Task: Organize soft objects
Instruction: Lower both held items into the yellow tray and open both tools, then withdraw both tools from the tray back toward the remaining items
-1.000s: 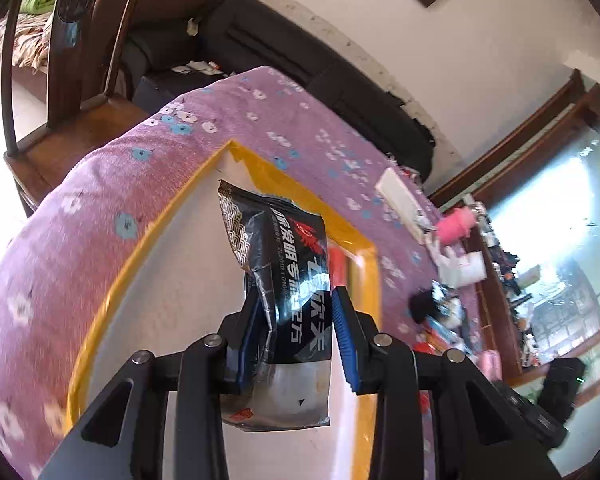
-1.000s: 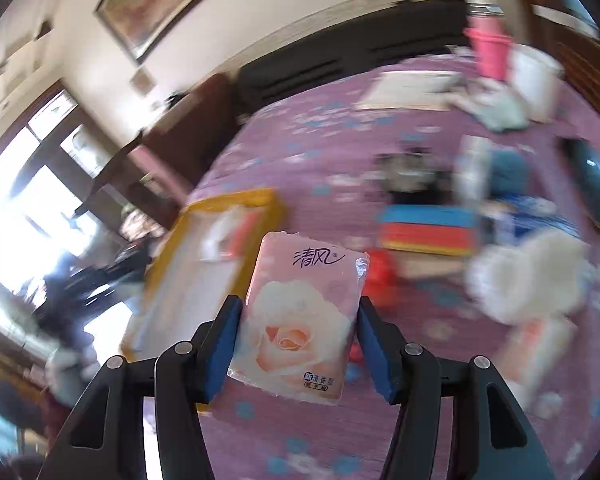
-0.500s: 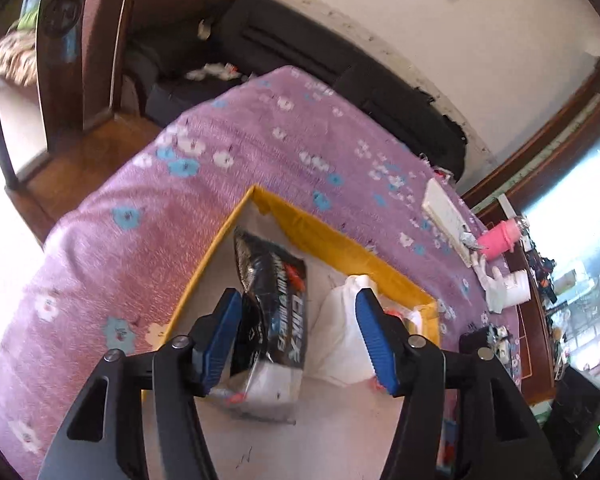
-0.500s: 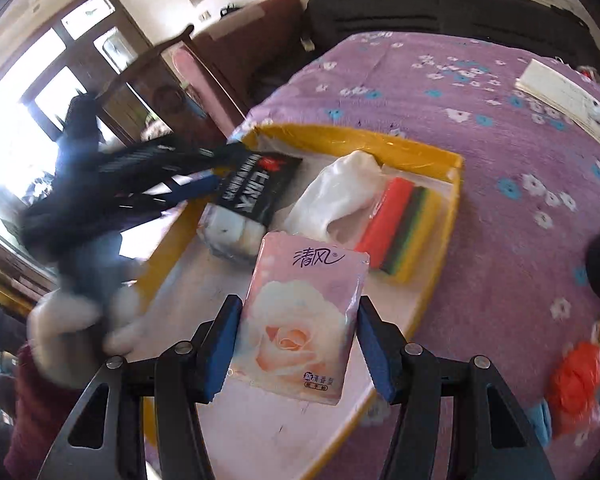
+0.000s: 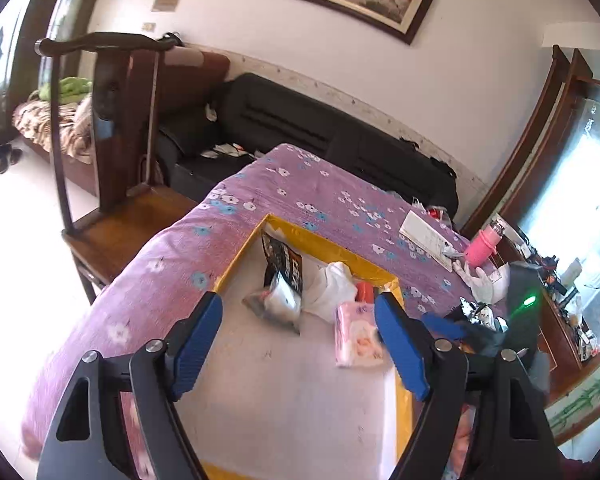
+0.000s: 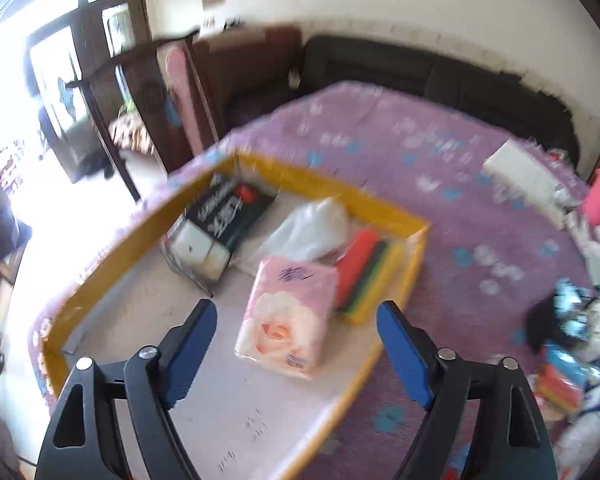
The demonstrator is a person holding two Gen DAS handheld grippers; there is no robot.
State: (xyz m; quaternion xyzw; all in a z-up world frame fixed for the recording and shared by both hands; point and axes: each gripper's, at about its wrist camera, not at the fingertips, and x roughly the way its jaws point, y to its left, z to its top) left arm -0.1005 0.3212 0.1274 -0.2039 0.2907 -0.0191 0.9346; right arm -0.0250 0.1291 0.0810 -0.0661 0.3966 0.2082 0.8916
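Nearest, the right tool [image 6: 296, 350] is opening, holding nothing; the pink tissue pack [image 6: 290, 312] lies released in the yellow tray [image 6: 100, 264]. The left tool [image 5: 300, 344] is opening too, empty, its black packet [image 5: 280, 280] lying farther in. Next likely fetches another soft item from the right-hand pile [image 6: 572, 344].

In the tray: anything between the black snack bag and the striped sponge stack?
Yes: a crumpled white plastic bag lies between the black snack bag and the striped sponge stack, clearest in the right wrist view. The pink tissue pack sits nearer the camera.
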